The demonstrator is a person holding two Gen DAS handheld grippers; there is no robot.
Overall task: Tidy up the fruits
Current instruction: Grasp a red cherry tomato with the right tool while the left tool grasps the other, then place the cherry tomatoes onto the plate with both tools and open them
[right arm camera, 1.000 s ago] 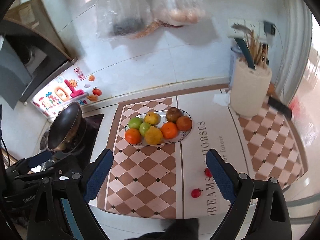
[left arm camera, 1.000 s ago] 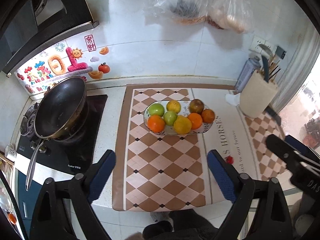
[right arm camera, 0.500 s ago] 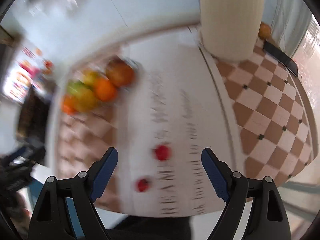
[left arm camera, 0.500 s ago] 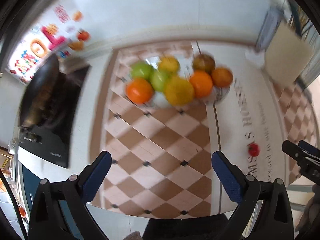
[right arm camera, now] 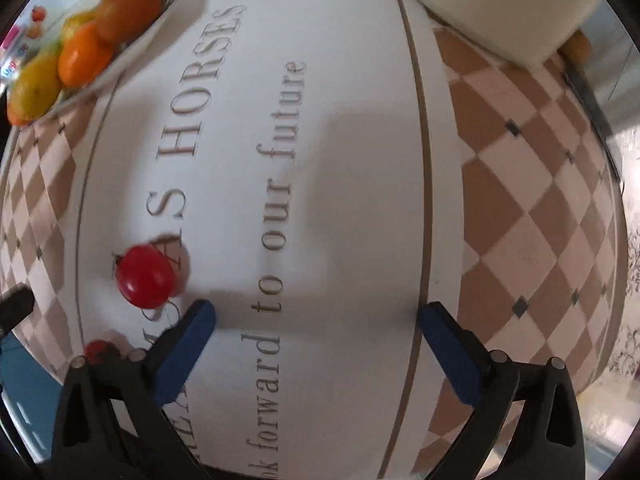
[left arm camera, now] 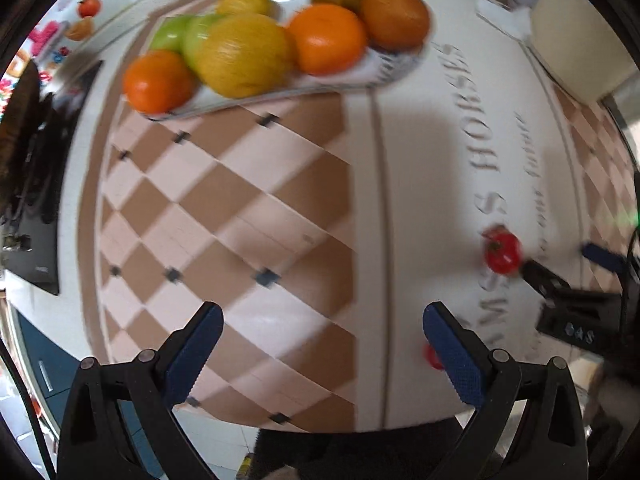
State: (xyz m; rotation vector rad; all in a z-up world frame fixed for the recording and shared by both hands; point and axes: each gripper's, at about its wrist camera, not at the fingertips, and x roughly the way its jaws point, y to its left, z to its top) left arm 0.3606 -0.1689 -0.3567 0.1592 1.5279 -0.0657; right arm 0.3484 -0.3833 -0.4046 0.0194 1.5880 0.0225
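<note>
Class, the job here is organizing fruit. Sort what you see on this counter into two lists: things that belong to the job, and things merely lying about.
Belongs to the job:
- fruit plate with oranges, green apples and a yellow fruit
- larger red tomato
- smaller red tomato
- left gripper and right gripper, both open and empty

Just lying about:
- patterned mat
- cream container
- stove

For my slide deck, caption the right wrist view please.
Right gripper, fingers opening and empty, above mat beside a cherry tomato.
</note>
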